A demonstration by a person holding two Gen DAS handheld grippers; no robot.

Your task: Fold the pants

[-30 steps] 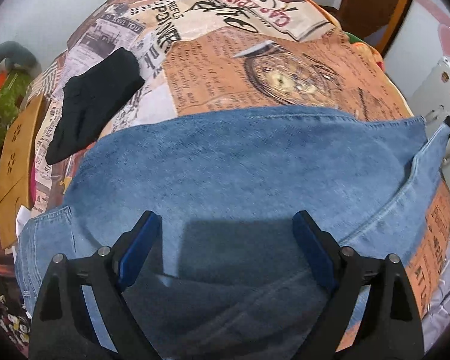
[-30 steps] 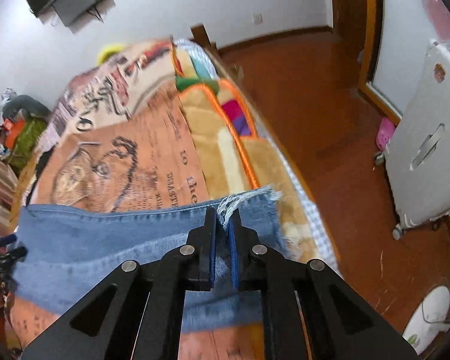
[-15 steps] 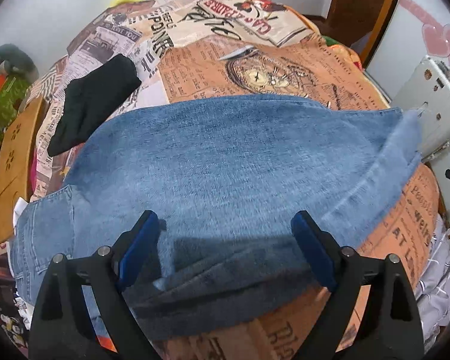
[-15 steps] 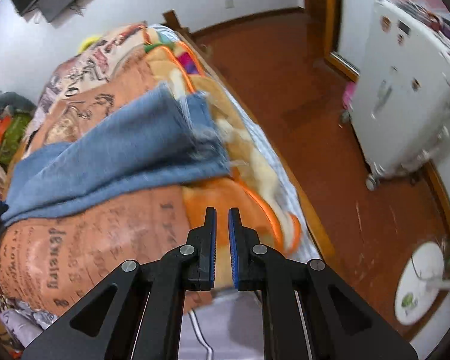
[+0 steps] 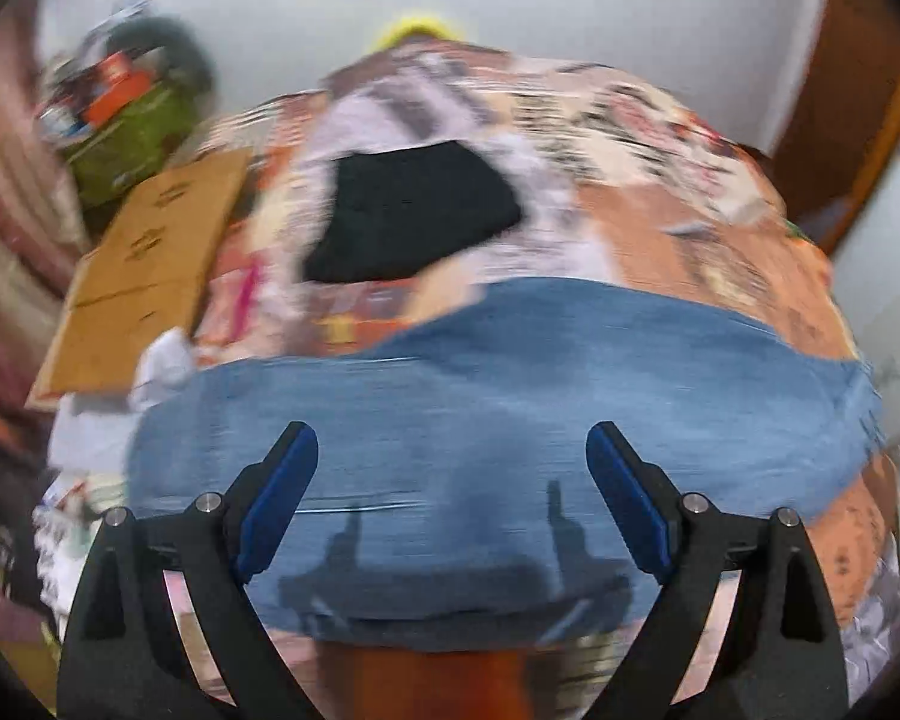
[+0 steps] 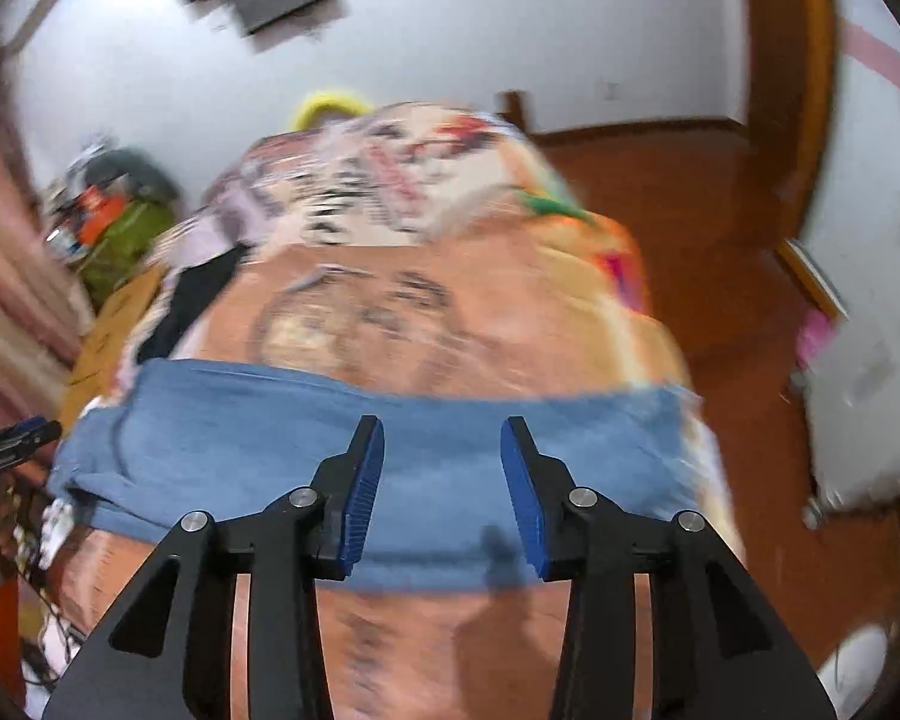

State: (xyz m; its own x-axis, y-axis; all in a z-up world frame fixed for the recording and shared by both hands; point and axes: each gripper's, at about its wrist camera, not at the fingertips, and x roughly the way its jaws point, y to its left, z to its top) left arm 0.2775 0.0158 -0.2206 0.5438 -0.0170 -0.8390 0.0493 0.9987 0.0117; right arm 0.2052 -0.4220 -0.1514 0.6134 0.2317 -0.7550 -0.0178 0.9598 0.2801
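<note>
Blue denim pants [image 5: 540,396] lie across the near part of a bed, folded lengthwise, with the frayed hem at the right. They also show in the right wrist view [image 6: 342,420]. My left gripper [image 5: 452,492] is open and empty above the pants near the bed's front edge. My right gripper [image 6: 442,474] is open and empty above the pants' right half. The left gripper's tip [image 6: 24,438] shows at the left edge of the right wrist view. Both views are blurred by motion.
The bed has a newspaper-print cover [image 5: 660,222]. A black folded garment [image 5: 414,216] lies behind the pants. A cardboard sheet [image 5: 144,270] and clutter stand left of the bed. A white appliance [image 6: 870,360] and wooden floor [image 6: 708,240] are to the right.
My right gripper let go of the pant hem, drew back and opened. The pants settled flat on the bed. My left gripper stayed open and swung left and back.
</note>
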